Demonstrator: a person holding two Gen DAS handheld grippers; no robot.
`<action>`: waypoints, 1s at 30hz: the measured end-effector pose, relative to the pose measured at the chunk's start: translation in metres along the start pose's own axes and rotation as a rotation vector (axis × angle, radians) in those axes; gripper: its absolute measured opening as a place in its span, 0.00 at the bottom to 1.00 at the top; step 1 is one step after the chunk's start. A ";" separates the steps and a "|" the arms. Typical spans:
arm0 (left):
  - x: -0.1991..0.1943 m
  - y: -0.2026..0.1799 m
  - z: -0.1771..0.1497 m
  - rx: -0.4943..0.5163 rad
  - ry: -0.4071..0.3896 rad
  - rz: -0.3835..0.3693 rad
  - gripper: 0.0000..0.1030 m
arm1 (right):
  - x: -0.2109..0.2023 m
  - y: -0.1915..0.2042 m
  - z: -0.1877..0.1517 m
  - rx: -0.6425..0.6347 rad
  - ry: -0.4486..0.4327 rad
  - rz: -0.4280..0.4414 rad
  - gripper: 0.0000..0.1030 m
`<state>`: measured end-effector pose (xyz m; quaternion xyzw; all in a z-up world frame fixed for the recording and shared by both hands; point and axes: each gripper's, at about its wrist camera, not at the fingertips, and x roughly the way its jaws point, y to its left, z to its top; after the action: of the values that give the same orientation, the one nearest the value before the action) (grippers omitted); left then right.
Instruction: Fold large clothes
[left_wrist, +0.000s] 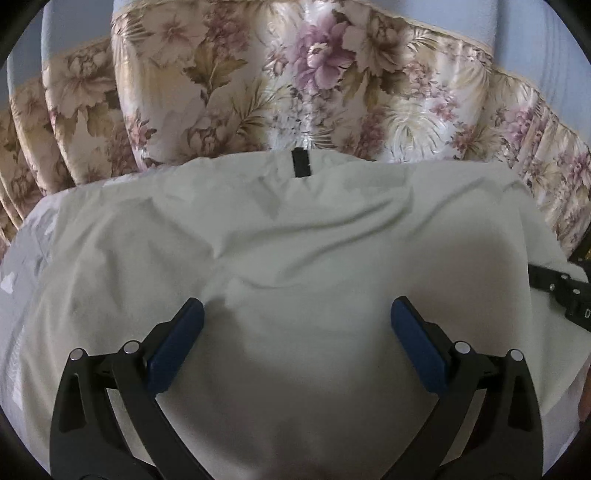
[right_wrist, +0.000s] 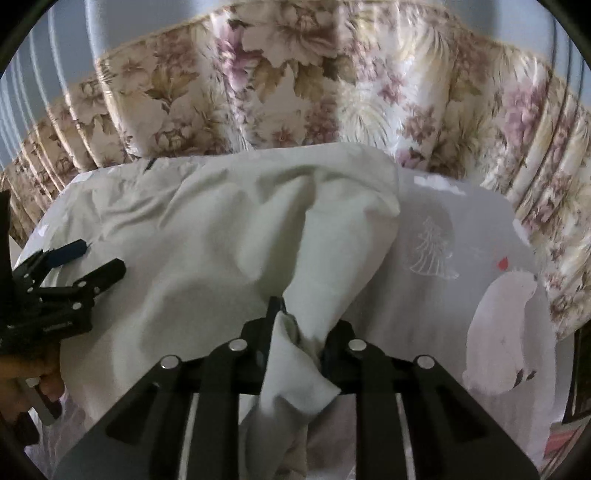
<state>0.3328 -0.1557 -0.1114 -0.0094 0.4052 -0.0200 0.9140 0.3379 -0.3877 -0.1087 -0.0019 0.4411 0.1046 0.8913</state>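
A large pale grey-green garment (left_wrist: 295, 240) lies spread on the bed, with a small black tag (left_wrist: 301, 162) at its far edge. My left gripper (left_wrist: 297, 314) is open just above the garment's near middle, blue pads (left_wrist: 181, 339) wide apart, holding nothing. In the right wrist view the garment (right_wrist: 207, 251) is lifted into a bunched ridge. My right gripper (right_wrist: 295, 325) is shut on a gathered corner of it, and the cloth hangs down between the jaws. The left gripper (right_wrist: 85, 262) shows at the left, open over the garment.
The bed has a grey sheet (right_wrist: 461, 229) printed with a white bear (right_wrist: 506, 325) and a tree. Floral curtains (left_wrist: 258, 74) hang behind the bed. The right gripper's body (left_wrist: 561, 291) shows at the right edge of the left wrist view.
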 end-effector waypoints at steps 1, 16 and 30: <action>0.000 0.000 -0.001 0.005 -0.001 0.003 0.97 | 0.006 -0.005 -0.002 0.023 0.013 0.006 0.25; 0.003 0.001 0.002 0.003 0.013 0.025 0.97 | 0.013 -0.005 -0.007 0.108 0.024 0.125 0.12; 0.024 0.006 0.009 0.000 0.058 0.063 0.97 | -0.065 0.055 0.042 0.132 -0.115 0.363 0.12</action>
<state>0.3558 -0.1507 -0.1234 0.0041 0.4316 0.0085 0.9020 0.3219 -0.3422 -0.0271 0.1421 0.3885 0.2343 0.8798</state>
